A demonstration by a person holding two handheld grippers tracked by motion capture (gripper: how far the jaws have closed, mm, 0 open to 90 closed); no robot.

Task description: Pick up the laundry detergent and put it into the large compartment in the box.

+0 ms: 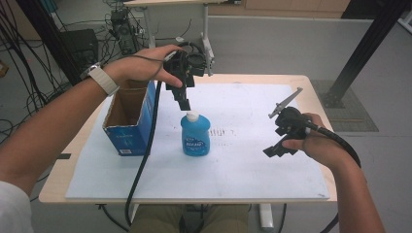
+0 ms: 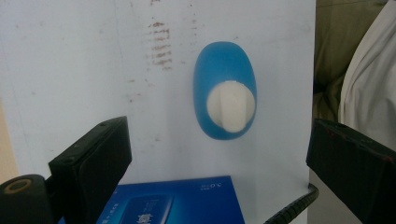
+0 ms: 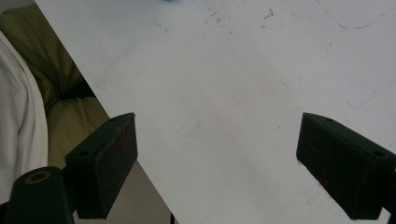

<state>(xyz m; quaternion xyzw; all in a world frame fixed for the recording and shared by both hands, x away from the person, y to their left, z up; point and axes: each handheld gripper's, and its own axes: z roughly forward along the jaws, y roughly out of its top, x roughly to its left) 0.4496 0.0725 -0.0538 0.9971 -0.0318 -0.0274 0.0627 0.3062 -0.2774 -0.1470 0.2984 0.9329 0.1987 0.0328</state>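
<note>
A blue bottle (image 1: 196,136) with a white cap (image 1: 192,115) stands upright on the white board (image 1: 252,160), right of an open blue cardboard box (image 1: 130,119). My left gripper (image 1: 183,99) hangs just above the cap, pointing down, jaws open and holding nothing. The left gripper view looks straight down on the bottle (image 2: 219,70) and its cap (image 2: 230,105), with the box edge (image 2: 173,200) below. My right gripper (image 1: 274,148) is held open over the board's right side, with nothing between its jaws. In the right gripper view the jaws stand wide apart over the bare board (image 3: 224,84).
The board covers a wooden table (image 1: 318,104). A cable (image 1: 145,155) trails from the left gripper across the box front to the table's near edge. Black frame posts (image 1: 369,43) and cable clutter (image 1: 97,34) stand on the floor beyond the table.
</note>
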